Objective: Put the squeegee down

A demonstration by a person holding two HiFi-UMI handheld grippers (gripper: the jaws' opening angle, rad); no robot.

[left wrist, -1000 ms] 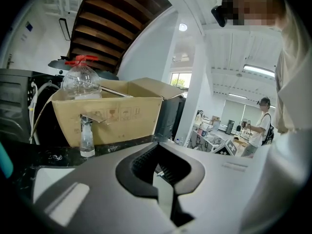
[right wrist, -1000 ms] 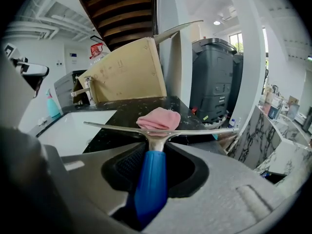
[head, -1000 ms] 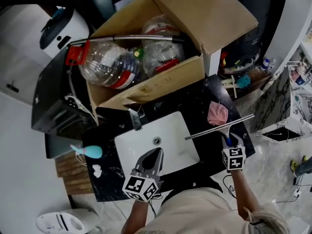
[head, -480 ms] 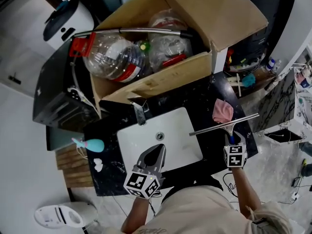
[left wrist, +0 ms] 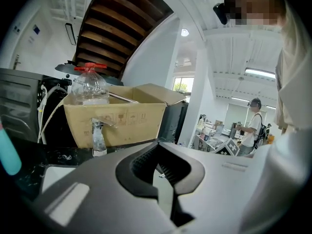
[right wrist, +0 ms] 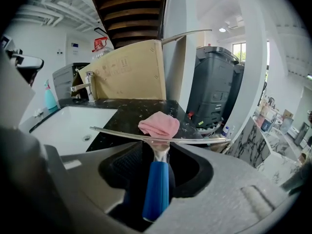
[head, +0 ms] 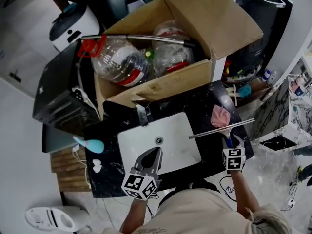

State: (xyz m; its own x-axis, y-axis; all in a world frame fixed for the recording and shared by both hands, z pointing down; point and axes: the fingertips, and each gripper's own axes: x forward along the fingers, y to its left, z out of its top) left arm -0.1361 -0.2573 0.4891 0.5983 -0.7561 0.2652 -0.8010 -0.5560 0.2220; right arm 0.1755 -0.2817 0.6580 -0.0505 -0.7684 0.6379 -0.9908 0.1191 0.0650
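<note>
The squeegee has a long metal blade and a blue handle. Its blade stretches over the black counter just right of the white sink, close to a pink cloth. My right gripper has just been opening its jaws. The blue handle still lies between them, with a gap showing beside its left side in the right gripper view. My left gripper hovers over the sink's near edge, shut and with nothing in it.
A faucet stands behind the sink. A big cardboard box with plastic bottles fills the back of the counter. A teal bottle lies at the left. The counter ends just right of the squeegee.
Both grippers and the squeegee keep their places. Only the head view has shifted a little.
</note>
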